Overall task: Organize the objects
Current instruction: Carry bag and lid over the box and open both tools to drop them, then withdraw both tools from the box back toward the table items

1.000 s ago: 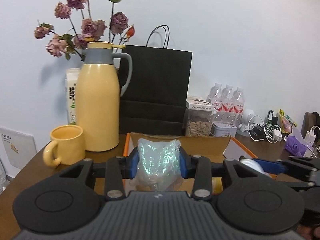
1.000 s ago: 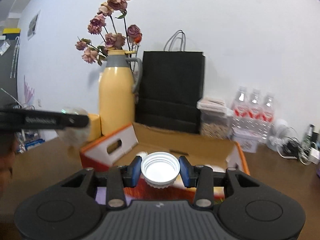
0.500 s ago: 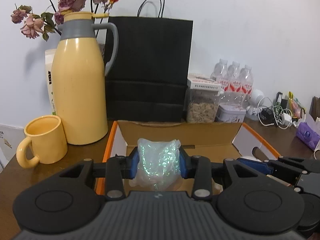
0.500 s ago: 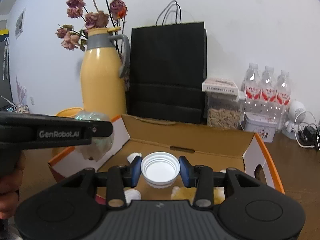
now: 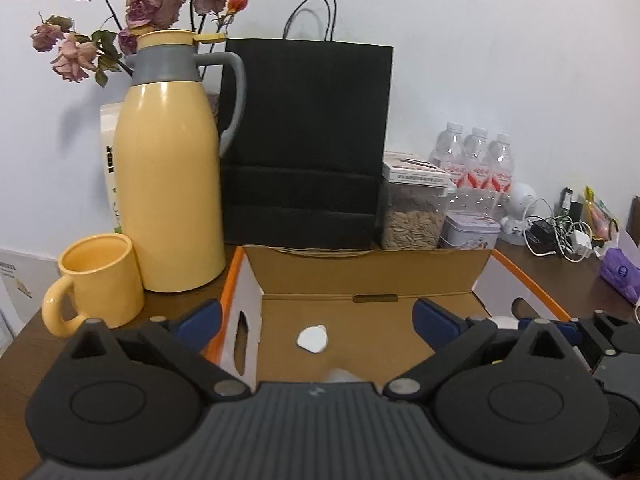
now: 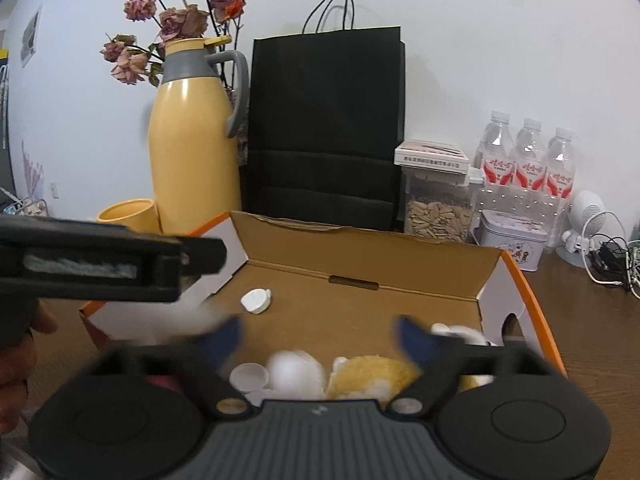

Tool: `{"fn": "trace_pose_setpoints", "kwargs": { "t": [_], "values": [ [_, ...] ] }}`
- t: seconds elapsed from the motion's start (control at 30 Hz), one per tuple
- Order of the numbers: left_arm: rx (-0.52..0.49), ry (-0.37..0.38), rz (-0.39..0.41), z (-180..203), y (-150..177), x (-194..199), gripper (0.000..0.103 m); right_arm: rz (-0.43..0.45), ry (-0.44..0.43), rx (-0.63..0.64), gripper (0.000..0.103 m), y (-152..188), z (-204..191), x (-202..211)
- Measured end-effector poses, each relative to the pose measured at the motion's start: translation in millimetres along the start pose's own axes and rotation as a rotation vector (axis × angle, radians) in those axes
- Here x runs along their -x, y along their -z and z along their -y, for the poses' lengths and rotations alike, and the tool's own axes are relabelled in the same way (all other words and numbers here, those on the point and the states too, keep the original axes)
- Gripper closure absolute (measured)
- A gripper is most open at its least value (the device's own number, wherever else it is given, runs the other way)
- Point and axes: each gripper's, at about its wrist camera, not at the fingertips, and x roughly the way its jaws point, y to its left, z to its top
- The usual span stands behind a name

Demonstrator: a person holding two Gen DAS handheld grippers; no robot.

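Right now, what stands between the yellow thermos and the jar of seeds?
The black paper bag stands between the thermos and the seed jar, behind the cardboard box. Both wrist views show this.

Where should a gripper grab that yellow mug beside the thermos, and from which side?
Grip the yellow mug across its open rim, coming from above: it stands upright, the thermos crowds its right, and the handle juts out to the lower left.
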Motion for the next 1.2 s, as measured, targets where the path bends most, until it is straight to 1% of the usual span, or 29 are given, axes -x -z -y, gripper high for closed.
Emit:
{"fn": "trace_pose_setpoints", "kwargs": {
  "t": [0.1, 0.2, 0.5, 0.67, 0.83, 1.03, 1.2],
  "values": [
    [0.007, -0.005, 0.0, -1, -1, 0, 0.0, -0.018, 0.005, -0.009, 0.0, 0, 2, -2],
    [0.01, -0.004, 0.004, -1, -2, 2, 0.0, -0.018, 0.004, -0.015, 0.0, -1, 3, -1],
    [0.025, 0.004, 0.043, -1, -7, 18, 0.0, 0.024, 0.007, -0.019, 0.0, -4, 4, 14],
    [0.017, 0.009, 0.083, 2, -8, 40, 0.0, 0.049, 0.002, -0.031, 0.0, -6, 5, 31],
    [0.029, 0.012, 0.101, 1, -4, 65, 0.0, 0.07, 0.002, -0.031, 0.0, -4, 3, 51],
    [0.044, 0.004, 0.097, -1, 8, 94, 0.0, 0.058, 0.024, -0.027, 0.0, 8, 6, 78],
    [0.042, -0.009, 0.083, 0, 20, 117, 0.0, 0.052, 0.015, -0.042, 0.0, 23, 16, 106]
  ]
}}
